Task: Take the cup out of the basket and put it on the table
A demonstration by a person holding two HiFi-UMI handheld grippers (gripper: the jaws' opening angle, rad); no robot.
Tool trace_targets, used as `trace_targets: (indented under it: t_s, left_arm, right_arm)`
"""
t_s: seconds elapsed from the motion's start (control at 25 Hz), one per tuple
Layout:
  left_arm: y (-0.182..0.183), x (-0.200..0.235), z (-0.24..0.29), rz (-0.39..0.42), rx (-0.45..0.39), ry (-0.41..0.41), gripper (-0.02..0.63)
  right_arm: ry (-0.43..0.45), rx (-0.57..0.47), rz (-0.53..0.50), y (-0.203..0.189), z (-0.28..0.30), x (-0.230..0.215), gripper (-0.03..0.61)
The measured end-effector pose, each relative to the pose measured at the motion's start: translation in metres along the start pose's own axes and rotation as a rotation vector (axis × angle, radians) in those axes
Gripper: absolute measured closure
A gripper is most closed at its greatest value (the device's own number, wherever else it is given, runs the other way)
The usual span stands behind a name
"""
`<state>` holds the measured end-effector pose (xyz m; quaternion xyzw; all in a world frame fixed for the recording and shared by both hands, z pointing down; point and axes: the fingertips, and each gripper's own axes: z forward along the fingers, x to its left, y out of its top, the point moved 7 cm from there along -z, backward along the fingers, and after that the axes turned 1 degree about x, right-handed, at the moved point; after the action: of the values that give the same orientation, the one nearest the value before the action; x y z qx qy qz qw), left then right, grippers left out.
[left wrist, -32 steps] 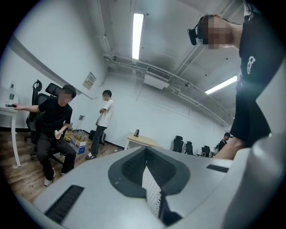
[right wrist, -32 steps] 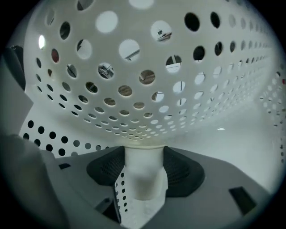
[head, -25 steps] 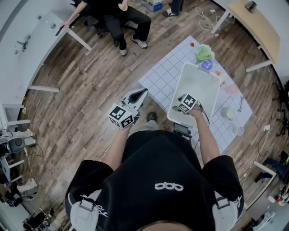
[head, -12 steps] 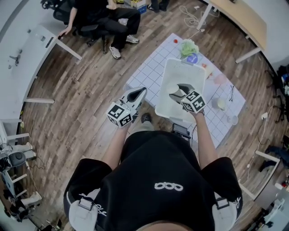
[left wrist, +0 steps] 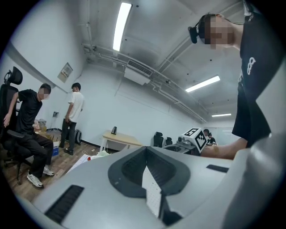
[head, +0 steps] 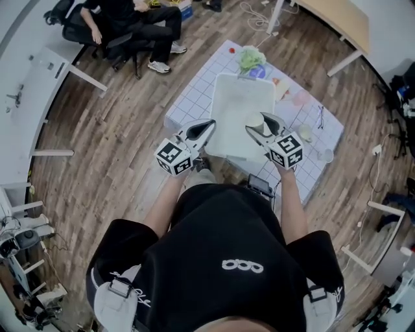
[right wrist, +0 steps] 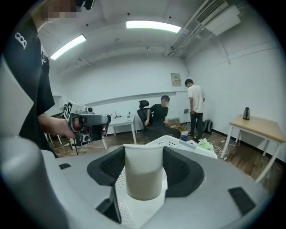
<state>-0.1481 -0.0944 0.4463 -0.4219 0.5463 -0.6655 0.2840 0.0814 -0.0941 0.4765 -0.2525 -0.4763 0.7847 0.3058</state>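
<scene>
A pale paper cup point(head: 255, 120) stands upright between the pads of my right gripper point(head: 260, 123), which is shut on it and holds it above the white basket point(head: 237, 97). In the right gripper view the cup point(right wrist: 143, 172) fills the gap between the jaws, and the basket's rim point(right wrist: 172, 142) shows just beyond it. My left gripper point(head: 207, 124) hangs by the basket's near left edge. Its jaws meet with nothing between them point(left wrist: 149, 179). The basket sits on a table under a white grid mat point(head: 194, 97).
On the mat lie a green bundle point(head: 249, 58) past the basket's far end and small cups point(head: 305, 134) point(head: 326, 155) to its right. A seated person point(head: 123, 19) is at the far left. A wooden desk point(head: 337, 16) stands at the far right.
My right gripper has come up out of the basket with the cup, tilting from steeply down towards level. My left gripper has moved in towards the basket's near left edge.
</scene>
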Motion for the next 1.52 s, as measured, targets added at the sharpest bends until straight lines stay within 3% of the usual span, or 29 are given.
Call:
trace_targets:
  t_s: [0.24,1.0,1.52]
  left_arm:
    - [-0.005,-0.027,0.021,0.004,0.021,-0.036,0.606]
    - [-0.015,-0.068,0.070,0.019,0.052,-0.125,0.606]
    - [-0.021,-0.091,0.115,0.016,0.096,-0.251,0.606]
  right_arm:
    - [-0.042,-0.066,0.076,-0.019,-0.037,-0.011,0.311]
    - [-0.164,-0.168,0.095,-0.040,-0.105,-0.024,0.313]
    - [-0.315,-0.184,0.168,-0.094,-0.152,-0.035,0.314]
